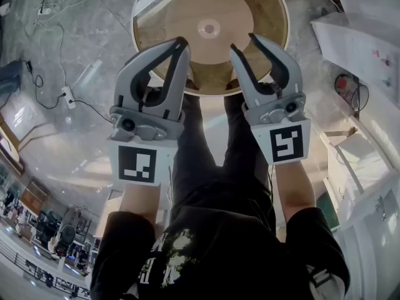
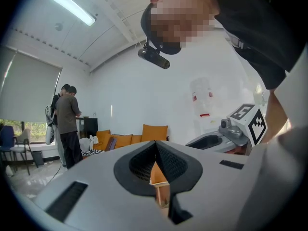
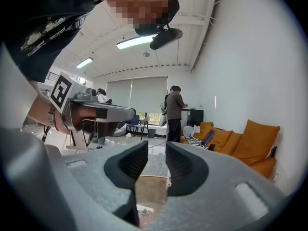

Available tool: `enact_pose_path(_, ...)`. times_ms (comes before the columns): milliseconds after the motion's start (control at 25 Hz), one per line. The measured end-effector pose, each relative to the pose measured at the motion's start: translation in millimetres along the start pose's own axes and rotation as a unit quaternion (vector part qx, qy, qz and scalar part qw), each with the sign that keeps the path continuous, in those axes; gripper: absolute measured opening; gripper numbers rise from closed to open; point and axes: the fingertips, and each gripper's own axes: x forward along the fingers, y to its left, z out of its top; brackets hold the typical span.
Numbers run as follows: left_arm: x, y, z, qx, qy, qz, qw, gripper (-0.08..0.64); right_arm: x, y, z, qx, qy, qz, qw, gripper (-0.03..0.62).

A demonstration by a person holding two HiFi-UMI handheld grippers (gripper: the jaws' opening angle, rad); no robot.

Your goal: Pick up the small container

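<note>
Still the approach step: both tools hover above the round brown wooden surface [image 1: 178, 14]; the left gripper [image 1: 181, 44] has its fingers clenched on nothing, the right gripper [image 1: 243, 42] has its fingers released and empty; no small container shows in any view, so the next move is to find it first, then lower the parted fingers around it.

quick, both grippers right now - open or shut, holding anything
left gripper: shut, jaws tip to tip, nothing between them
right gripper: open, clear gap between the jaws, holding nothing
</note>
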Motion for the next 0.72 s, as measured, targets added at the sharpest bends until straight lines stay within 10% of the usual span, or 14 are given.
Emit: enact_pose_path(720, 5.4, -0.8, -100.2, -0.016, -0.017, 0.017, 0.9996, 0.014, 38.8, 23.4, -107.5, 0.006, 0.006, 0.031, 0.999, 0.114)
